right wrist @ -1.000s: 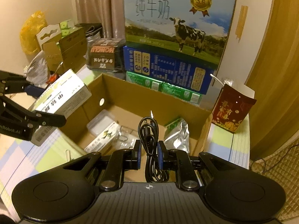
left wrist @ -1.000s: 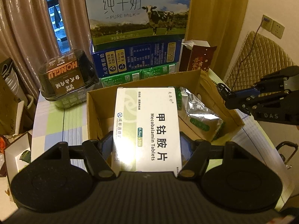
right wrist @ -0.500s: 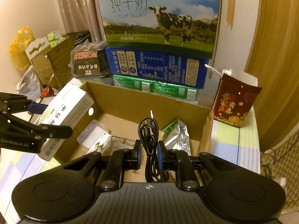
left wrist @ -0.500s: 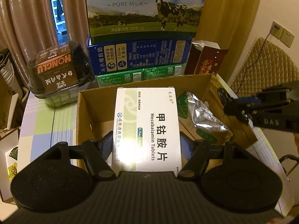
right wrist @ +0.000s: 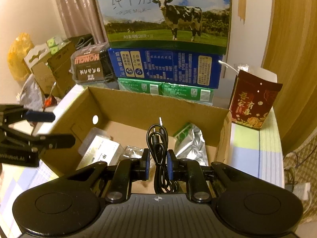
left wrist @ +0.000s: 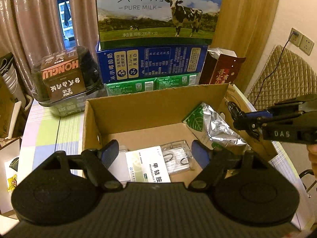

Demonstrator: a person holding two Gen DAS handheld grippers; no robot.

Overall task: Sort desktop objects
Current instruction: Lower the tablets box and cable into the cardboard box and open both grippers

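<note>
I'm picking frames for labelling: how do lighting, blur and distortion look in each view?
Left wrist view: dim warm light, strong fisheye bending with dark corners, milk carton print sharp, window glowing blue. Right wrist view: same warm cast, the carton's lettering smeared, the left tool blurred, cable crisp.

Inside the cardboard box (left wrist: 138, 111), the tablet box (left wrist: 147, 164) lies on the floor near its front, the foil pouch (left wrist: 216, 125) leans in its right corner, and a clear plastic tray (left wrist: 178, 156) lies between them. Behind the cardboard box stand stacked milk cartons (left wrist: 156, 13).
</note>
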